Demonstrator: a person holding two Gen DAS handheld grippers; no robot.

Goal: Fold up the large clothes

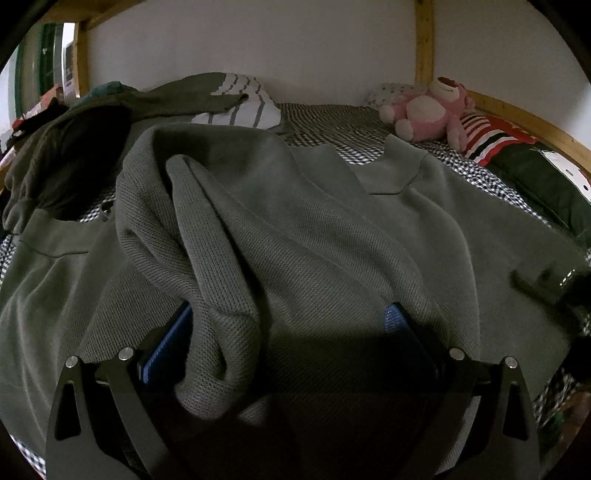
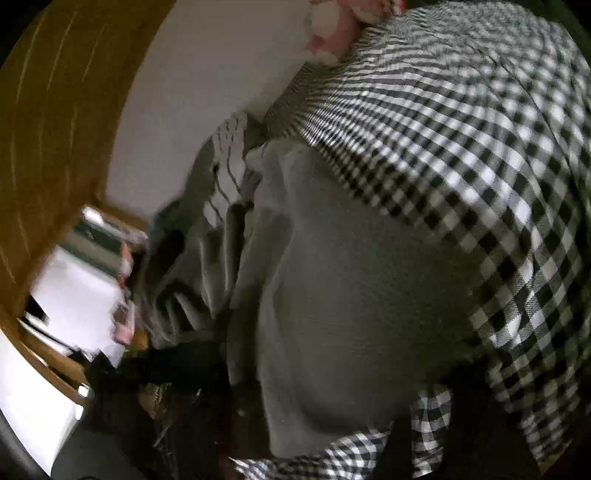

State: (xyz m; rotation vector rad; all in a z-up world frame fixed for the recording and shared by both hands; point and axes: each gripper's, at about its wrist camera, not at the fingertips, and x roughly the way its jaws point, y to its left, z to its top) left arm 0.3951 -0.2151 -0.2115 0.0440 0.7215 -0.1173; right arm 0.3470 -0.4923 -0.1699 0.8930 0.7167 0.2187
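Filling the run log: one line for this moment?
garment: grey sweatshirt bunched on checked bedsheet | left hand-held gripper: open over folds | right: blurred

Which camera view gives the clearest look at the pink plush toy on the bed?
The left wrist view: the pink plush toy lies whole and sharp by the wall on the checked sheet. The right wrist view shows only a blurred pink scrap at its top edge.

A home bedroom: a wooden-framed bed (image 1: pixel 424 40) against a white wall, a black-and-white checked sheet (image 2: pixel 461 155), a pink plush toy (image 1: pixel 432 109), pillows and clothes heaped at one end.
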